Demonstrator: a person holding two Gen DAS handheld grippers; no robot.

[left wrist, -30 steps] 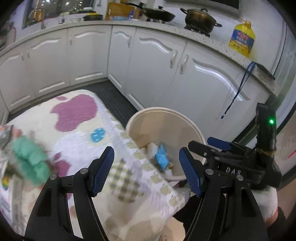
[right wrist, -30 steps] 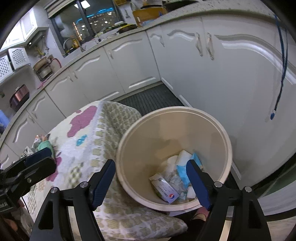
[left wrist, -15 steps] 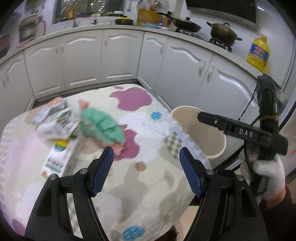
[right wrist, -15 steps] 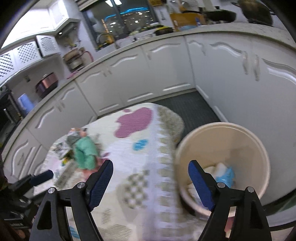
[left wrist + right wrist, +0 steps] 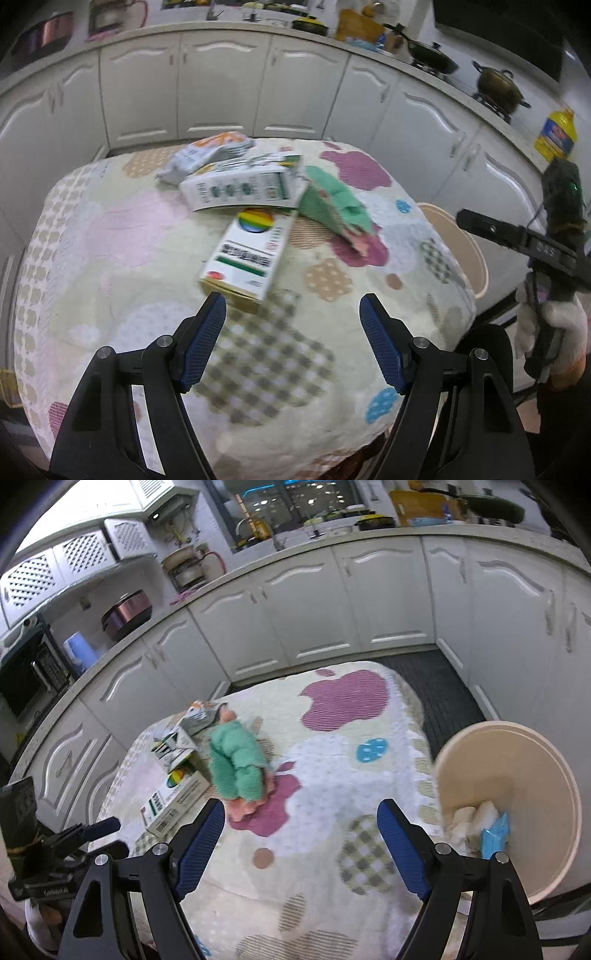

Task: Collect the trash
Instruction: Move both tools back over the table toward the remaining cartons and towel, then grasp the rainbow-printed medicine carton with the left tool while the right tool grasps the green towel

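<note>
On a table with a patterned cloth [image 5: 110,258] lie a white box with a rainbow disc [image 5: 251,254], a white-and-green carton [image 5: 240,186], a crumpled grey-orange wrapper [image 5: 203,155] and a green-and-pink cloth [image 5: 334,206]. The rainbow box [image 5: 173,797] and the cloth [image 5: 236,766] also show in the right wrist view. My left gripper [image 5: 293,345] is open and empty, just short of the rainbow box. My right gripper [image 5: 301,843] is open and empty over the cloth-covered table. A cream bin [image 5: 517,760] with white and blue trash [image 5: 493,832] stands at the table's right.
White kitchen cabinets [image 5: 221,81] curve around the table. Pots [image 5: 496,83] and a yellow oil bottle [image 5: 557,133] stand on the counter. A dark floor mat [image 5: 439,679] lies between table and cabinets. The bin's rim [image 5: 469,254] shows beside the table.
Both grippers have swung left, away from the bin and back over the table. The trash items now lie ahead of the left gripper; the bin has slid to the right edge.
</note>
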